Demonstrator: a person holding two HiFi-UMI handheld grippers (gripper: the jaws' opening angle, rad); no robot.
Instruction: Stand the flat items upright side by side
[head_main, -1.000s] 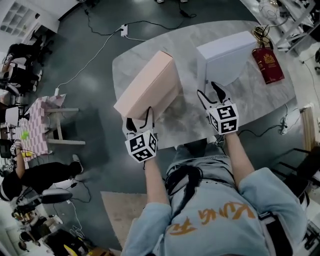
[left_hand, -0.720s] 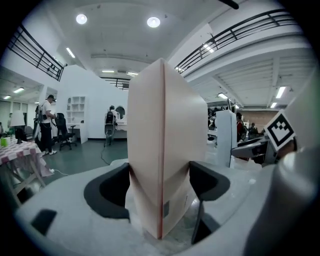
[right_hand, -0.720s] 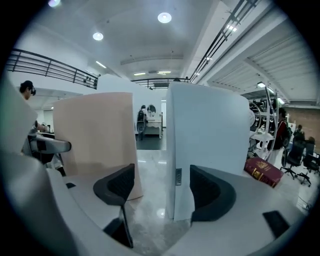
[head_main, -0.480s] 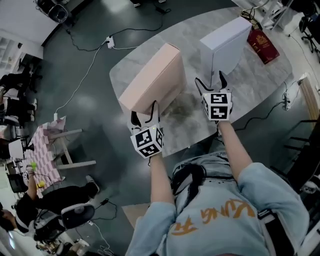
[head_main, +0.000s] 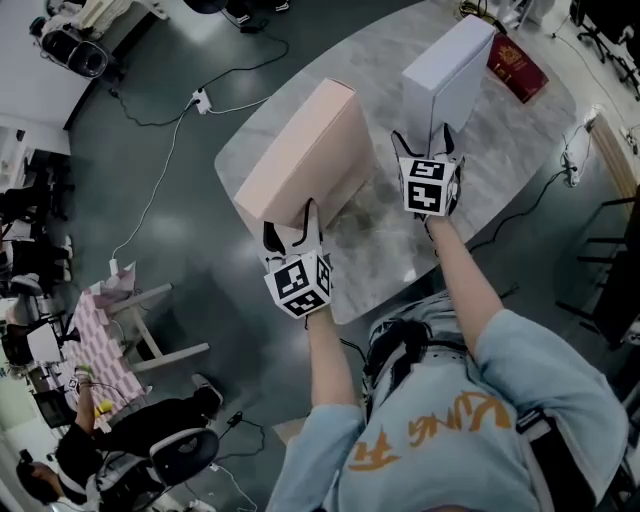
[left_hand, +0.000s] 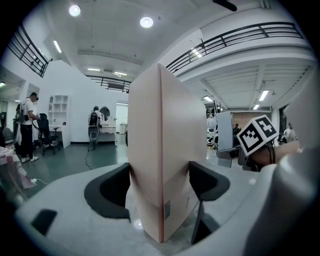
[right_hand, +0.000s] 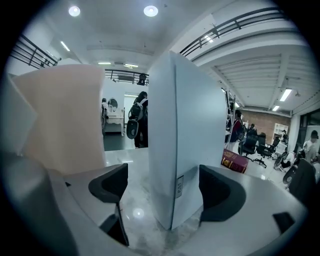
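A tall pink box (head_main: 305, 150) stands on edge on the marble table (head_main: 385, 240). My left gripper (head_main: 292, 225) is shut on its near end, and in the left gripper view both pads press the sides of the pink box (left_hand: 160, 140). To its right a white box (head_main: 450, 65) stands upright, roughly parallel to it. My right gripper (head_main: 424, 140) straddles the near end of the white box (right_hand: 185, 125). Its jaws have just been opening, and a clear gap shows at the left pad (right_hand: 112, 185).
A dark red book (head_main: 517, 62) lies flat on the table's far right end, behind the white box. The table's near edge runs just under both hands. Cables and a power strip (head_main: 201, 100) lie on the floor to the left, where people sit at desks.
The right gripper's jaws have spread apart around the white box. Both hands have slid farther in over the table. The pink box stays in the left gripper's grip.
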